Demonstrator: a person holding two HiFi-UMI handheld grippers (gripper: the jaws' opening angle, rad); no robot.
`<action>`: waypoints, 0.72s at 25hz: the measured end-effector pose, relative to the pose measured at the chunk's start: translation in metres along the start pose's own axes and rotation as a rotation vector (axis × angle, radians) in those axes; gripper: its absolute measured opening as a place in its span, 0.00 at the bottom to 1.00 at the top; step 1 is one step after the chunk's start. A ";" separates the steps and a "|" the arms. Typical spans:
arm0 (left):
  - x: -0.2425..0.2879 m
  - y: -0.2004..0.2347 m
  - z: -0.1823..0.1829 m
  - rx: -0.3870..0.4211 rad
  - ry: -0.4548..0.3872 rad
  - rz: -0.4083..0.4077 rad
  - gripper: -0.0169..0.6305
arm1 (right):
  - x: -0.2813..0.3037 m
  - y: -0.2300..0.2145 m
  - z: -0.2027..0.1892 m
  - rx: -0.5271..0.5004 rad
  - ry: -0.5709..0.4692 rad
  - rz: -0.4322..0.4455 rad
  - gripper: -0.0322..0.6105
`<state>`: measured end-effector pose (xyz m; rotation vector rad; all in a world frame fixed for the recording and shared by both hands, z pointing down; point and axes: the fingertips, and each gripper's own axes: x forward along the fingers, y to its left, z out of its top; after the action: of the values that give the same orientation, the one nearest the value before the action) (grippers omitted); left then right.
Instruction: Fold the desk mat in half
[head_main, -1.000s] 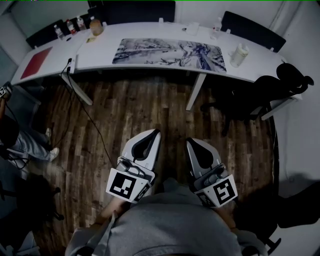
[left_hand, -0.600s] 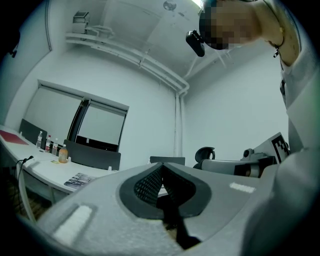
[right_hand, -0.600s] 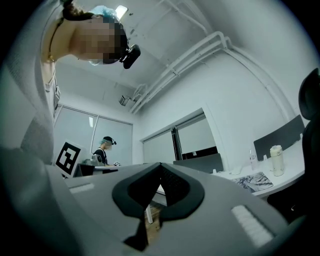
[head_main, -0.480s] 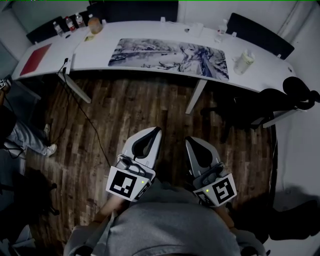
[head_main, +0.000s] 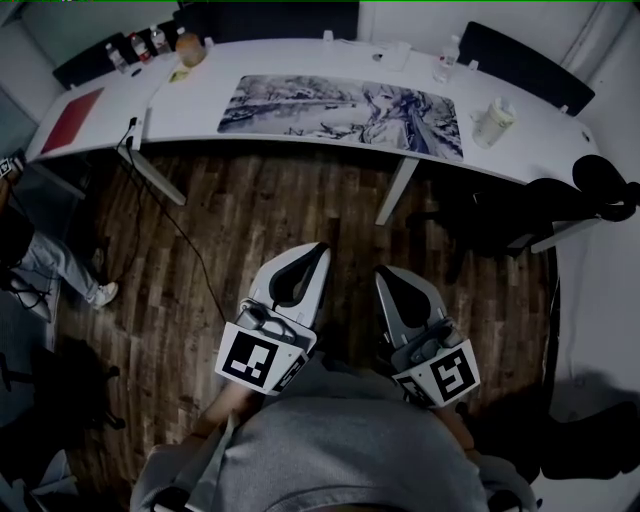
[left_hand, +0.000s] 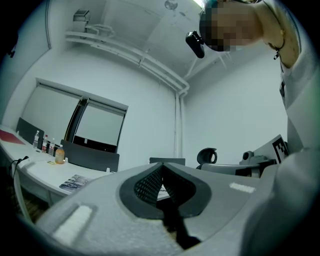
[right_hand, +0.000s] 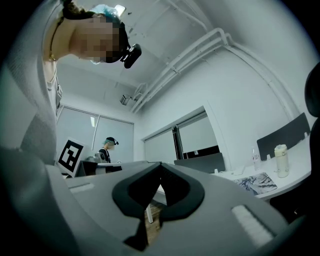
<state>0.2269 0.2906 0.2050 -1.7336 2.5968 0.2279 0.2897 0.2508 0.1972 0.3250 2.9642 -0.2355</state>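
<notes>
The desk mat (head_main: 345, 113), printed with a grey-blue picture, lies flat on the long white desk (head_main: 530, 150) at the top of the head view. It also shows small in the left gripper view as the mat (left_hand: 75, 182) and in the right gripper view as the mat (right_hand: 257, 182). My left gripper (head_main: 322, 248) and right gripper (head_main: 383, 272) are held close to my body over the wooden floor, well short of the desk. Both are shut, jaws together, with nothing between them.
A white roll or bottle (head_main: 493, 122) stands right of the mat. Bottles (head_main: 155, 42) and a red folder (head_main: 71, 119) lie on the left desk. A black office chair (head_main: 560, 205) stands at the right. A cable (head_main: 170, 225) hangs to the floor. A seated person's leg (head_main: 55, 265) is at left.
The view has shifted slightly, so the desk sits a little higher and more to the right. Both grippers stay shut and close to my body.
</notes>
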 end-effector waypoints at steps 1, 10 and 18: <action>0.001 0.000 -0.002 -0.005 0.003 0.004 0.02 | 0.000 0.000 -0.002 0.004 0.003 0.006 0.05; 0.005 -0.007 -0.014 0.008 0.010 0.019 0.02 | -0.003 -0.005 -0.010 0.040 0.017 0.044 0.05; 0.023 0.014 -0.028 0.003 0.043 0.051 0.02 | 0.012 -0.026 -0.019 0.046 0.025 0.040 0.05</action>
<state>0.2066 0.2714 0.2320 -1.6914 2.6720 0.1898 0.2698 0.2316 0.2174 0.3957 2.9769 -0.2967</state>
